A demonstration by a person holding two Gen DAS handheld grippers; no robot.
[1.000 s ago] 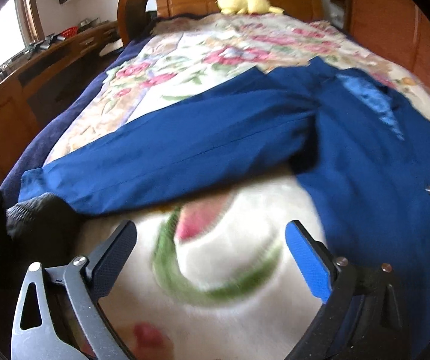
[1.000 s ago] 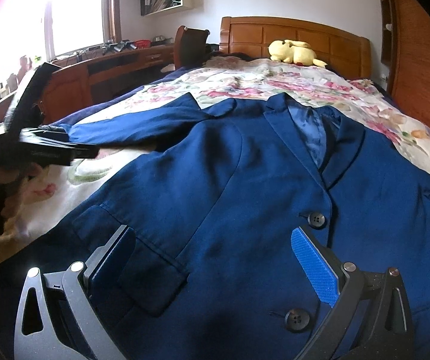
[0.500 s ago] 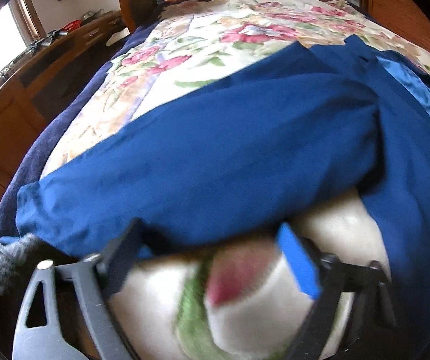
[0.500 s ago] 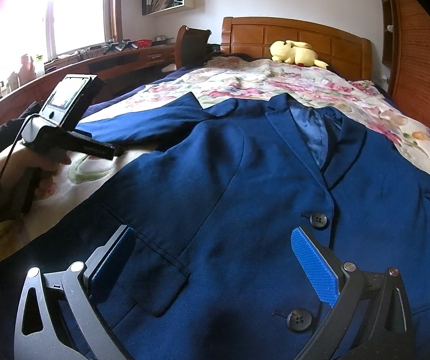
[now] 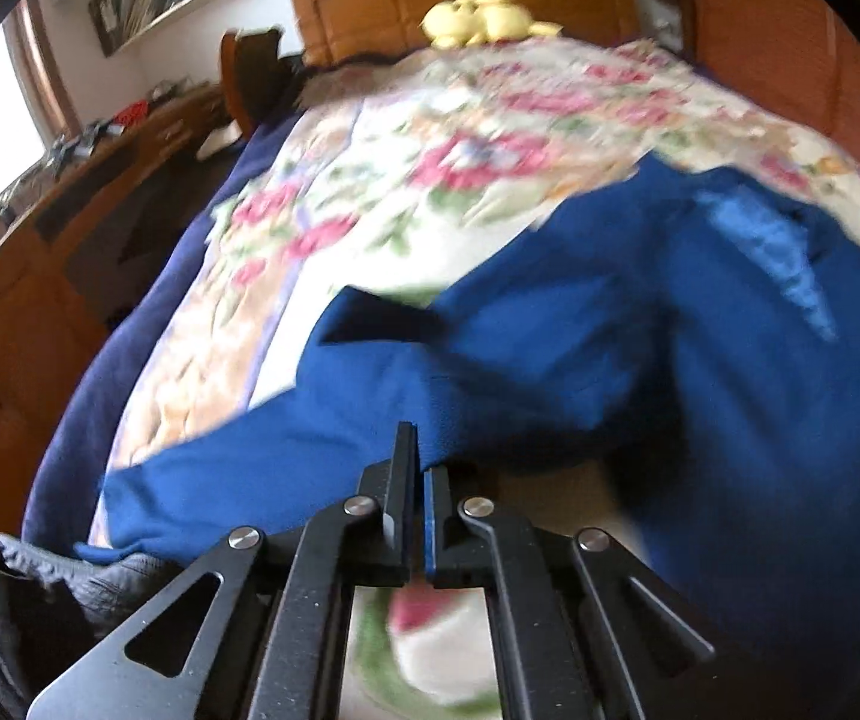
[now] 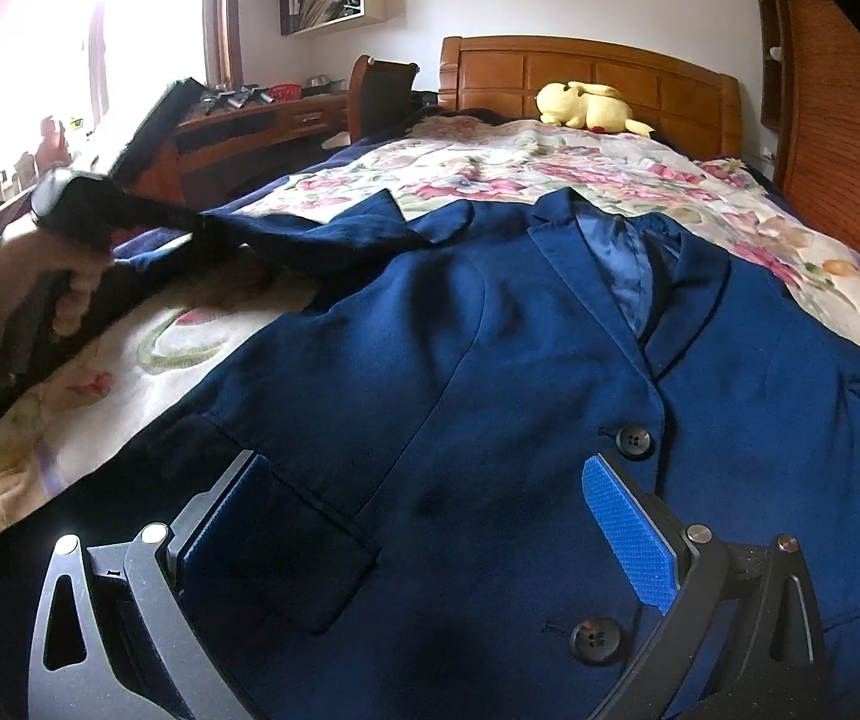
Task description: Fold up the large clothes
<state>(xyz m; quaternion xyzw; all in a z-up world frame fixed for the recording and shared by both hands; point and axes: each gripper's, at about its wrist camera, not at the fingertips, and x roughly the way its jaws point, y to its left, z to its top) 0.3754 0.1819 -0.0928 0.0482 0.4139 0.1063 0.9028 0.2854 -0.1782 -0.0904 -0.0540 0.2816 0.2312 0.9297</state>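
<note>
A navy blue blazer [image 6: 520, 372] lies face up on the floral bedspread [image 6: 490, 174], collar toward the headboard. Its left sleeve [image 5: 370, 408] stretches out to the left. My left gripper [image 5: 419, 468] is shut on the sleeve's near edge and lifts it off the bed; it also shows in the right wrist view [image 6: 148, 216], blurred, with the sleeve [image 6: 310, 234] raised. My right gripper [image 6: 424, 522] is open and empty, hovering over the blazer's lower front between the flap pocket [image 6: 292, 546] and the buttons [image 6: 634, 441].
A yellow plush toy [image 6: 586, 108] lies by the wooden headboard [image 6: 598, 78]. A wooden desk [image 6: 262, 126] and chair [image 6: 382, 90] stand left of the bed. A wooden wardrobe [image 6: 844, 138] is on the right. A grey garment [image 5: 58, 588] lies at the bed's near left corner.
My left gripper moved forward onto the sleeve, shut on its edge and is lifting it up. The right gripper has not moved.
</note>
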